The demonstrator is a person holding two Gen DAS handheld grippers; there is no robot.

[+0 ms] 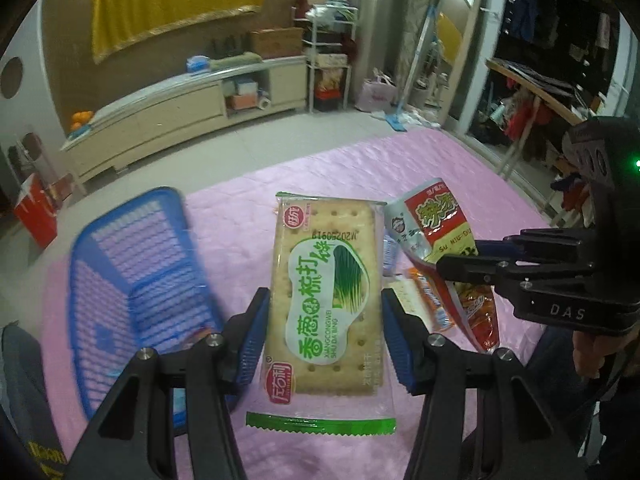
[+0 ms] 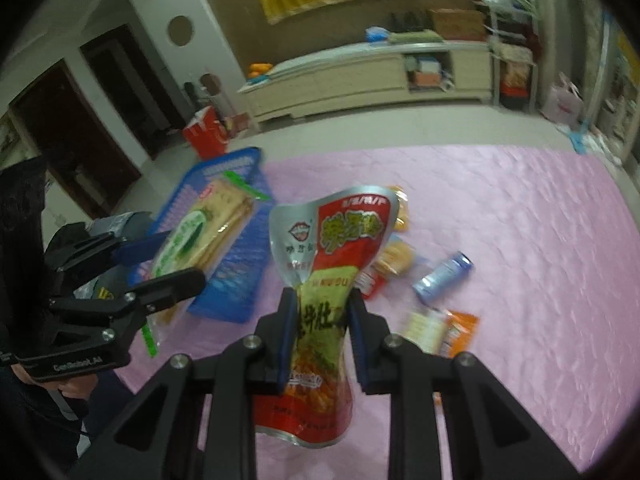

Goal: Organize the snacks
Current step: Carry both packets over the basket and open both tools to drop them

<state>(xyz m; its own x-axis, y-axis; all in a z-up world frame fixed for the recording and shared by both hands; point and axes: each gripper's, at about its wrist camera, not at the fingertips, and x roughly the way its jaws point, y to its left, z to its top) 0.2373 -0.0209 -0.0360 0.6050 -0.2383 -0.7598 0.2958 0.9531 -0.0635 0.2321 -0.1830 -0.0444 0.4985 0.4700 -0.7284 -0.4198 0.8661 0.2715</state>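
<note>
My left gripper (image 1: 324,312) is shut on a green-and-white cracker packet (image 1: 324,292), held flat above the pink cloth, just right of the blue basket (image 1: 132,280). In the right wrist view the left gripper (image 2: 168,264) holds the cracker packet (image 2: 200,236) over the blue basket (image 2: 236,248). My right gripper (image 2: 322,312) is shut on a red-and-silver snack bag (image 2: 328,264), pinching it at its middle and holding it upright above the cloth. The right gripper (image 1: 460,260) and the snack bag (image 1: 436,232) also show in the left wrist view at the right.
Loose snacks lie on the pink cloth (image 2: 500,208): a blue can-like pack (image 2: 442,276), an orange-and-white packet (image 2: 440,328) and round cracker packs (image 2: 394,260). A red box (image 2: 204,136) and a long cabinet (image 2: 360,76) stand on the floor beyond the table.
</note>
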